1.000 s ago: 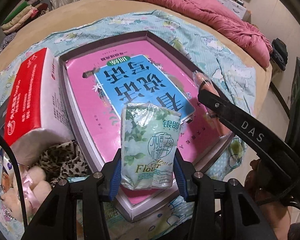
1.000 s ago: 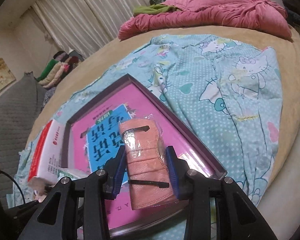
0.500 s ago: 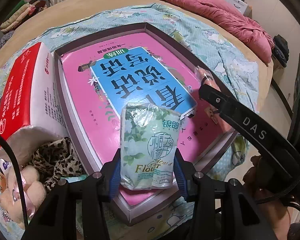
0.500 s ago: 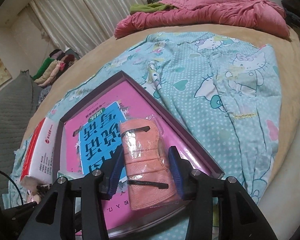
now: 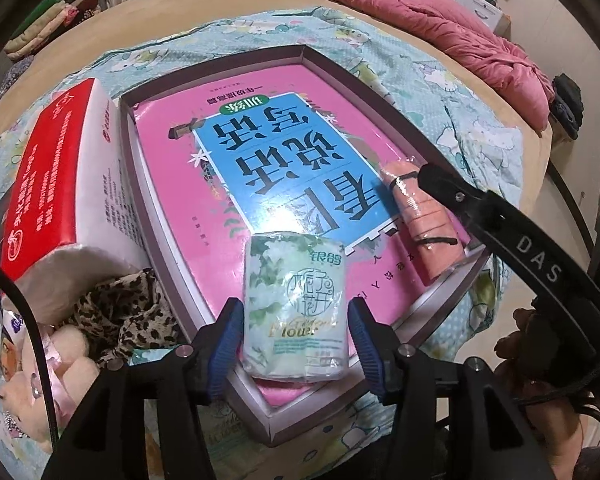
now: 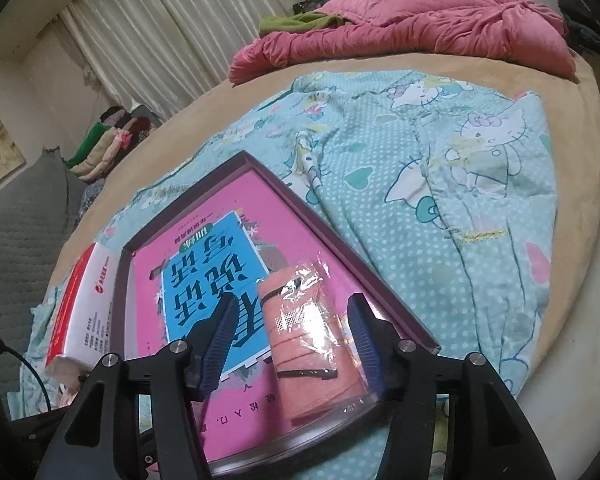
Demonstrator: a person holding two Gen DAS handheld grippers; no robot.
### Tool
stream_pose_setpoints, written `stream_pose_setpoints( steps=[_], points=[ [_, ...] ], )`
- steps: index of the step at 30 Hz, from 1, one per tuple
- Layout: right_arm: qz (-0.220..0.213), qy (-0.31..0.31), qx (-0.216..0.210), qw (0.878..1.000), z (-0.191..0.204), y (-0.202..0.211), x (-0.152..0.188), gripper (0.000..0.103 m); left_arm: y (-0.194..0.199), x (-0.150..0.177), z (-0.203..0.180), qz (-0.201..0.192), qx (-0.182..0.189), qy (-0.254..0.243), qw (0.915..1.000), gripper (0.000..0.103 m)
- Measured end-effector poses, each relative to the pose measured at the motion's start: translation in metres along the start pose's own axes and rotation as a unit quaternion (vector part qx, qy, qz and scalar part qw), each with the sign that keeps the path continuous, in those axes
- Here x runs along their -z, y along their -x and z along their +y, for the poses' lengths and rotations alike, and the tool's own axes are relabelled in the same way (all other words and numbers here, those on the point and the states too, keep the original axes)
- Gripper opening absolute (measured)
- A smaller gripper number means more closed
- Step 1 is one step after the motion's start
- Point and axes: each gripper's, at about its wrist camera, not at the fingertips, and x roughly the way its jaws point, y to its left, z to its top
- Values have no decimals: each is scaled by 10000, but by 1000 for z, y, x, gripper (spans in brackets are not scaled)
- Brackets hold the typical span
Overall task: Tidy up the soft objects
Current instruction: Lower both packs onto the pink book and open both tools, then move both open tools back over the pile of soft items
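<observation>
I see dim, warm indoor light, glare on the glossy pink book cover [image 5: 260, 184], strong fisheye bending with black corners, and slightly soft edges.

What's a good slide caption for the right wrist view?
Right hand-held gripper opening around a plastic-wrapped pink towel lying in the purple tray.

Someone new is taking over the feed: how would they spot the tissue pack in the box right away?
Find the shallow purple-rimmed box on the teal cartoon bedspread, lined with a pink-and-blue book cover. The tissue pack lies at its near edge, between the opening left tongs. Unlike the salmon-pink wrapped roll to its right, it is pale green with leaf print and "Flower" lettering.
</observation>
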Motion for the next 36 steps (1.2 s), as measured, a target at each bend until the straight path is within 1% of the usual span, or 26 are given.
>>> stream_pose_setpoints(
  steps=[7,10,12,17,21,27,36],
  points=[
    [-317,-20,-47,9995,0,16,-4,67,7,2,-1,-93,17,-29,10000,58],
    [-321,-12,-43,9995,0,17,-4,69,14,3,-2,-167,33,-19,9999,62],
    [-340,-5,-13,9994,1,19,-4,73,20,5,-2,-228,30,-33,9997,64],
    [-444,40,84,9990,4,27,-4,78,42,12,-1,-427,-64,-30,9991,70],
    [-456,87,73,9989,10,33,-3,78,58,21,5,-501,-87,52,9987,70],
    [-658,285,53,9974,27,51,-1,79,84,36,18,-657,-172,130,9976,70],
    [-767,535,-37,9956,52,73,1,79,117,52,54,-885,-284,467,9946,70]
  ],
)
